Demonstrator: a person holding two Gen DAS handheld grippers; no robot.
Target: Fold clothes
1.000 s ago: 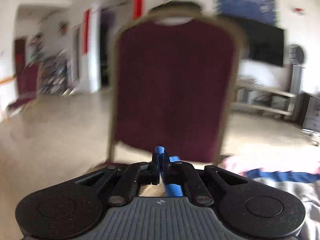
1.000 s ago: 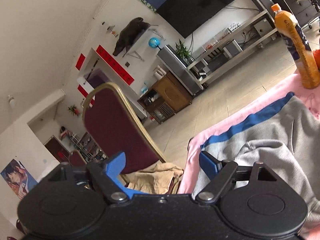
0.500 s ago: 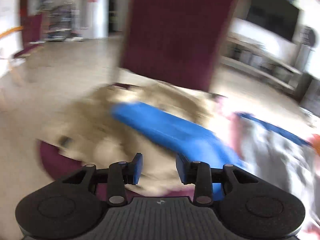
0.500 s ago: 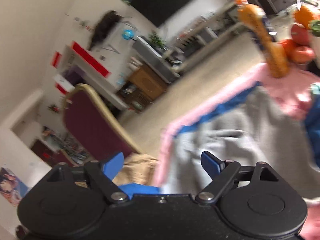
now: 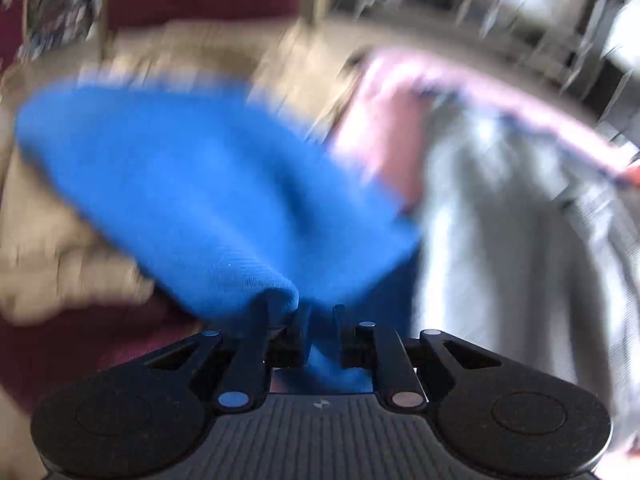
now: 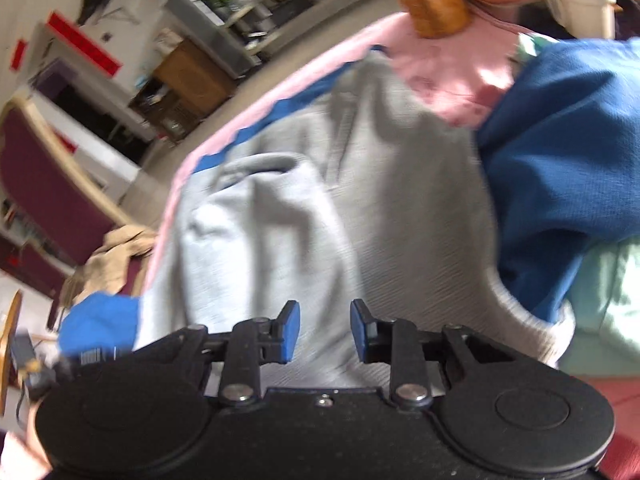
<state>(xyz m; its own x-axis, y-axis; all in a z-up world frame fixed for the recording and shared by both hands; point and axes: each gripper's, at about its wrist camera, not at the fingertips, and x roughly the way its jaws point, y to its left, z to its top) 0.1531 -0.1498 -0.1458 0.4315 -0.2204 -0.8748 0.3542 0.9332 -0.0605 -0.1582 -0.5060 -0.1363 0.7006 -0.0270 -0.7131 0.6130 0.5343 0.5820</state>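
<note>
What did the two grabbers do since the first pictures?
Both tipped down from the room toward the clothes. The left gripper has been closing its jaws, with the blue cloth between them. The right gripper narrowed its wide jaws over the grey garment, nothing between them. The pink cover stayed put.

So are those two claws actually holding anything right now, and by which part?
The left gripper pinches a bunched fold of the blue cloth. The right gripper holds nothing above the grey garment.

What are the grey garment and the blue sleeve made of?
Grey garment: looks like a soft, matte ribbed knit, perhaps cotton; fine ridges run along it. Blue sleeve: the same sort of knit, with faint ribbing near the left gripper. Blur hides more.
</note>
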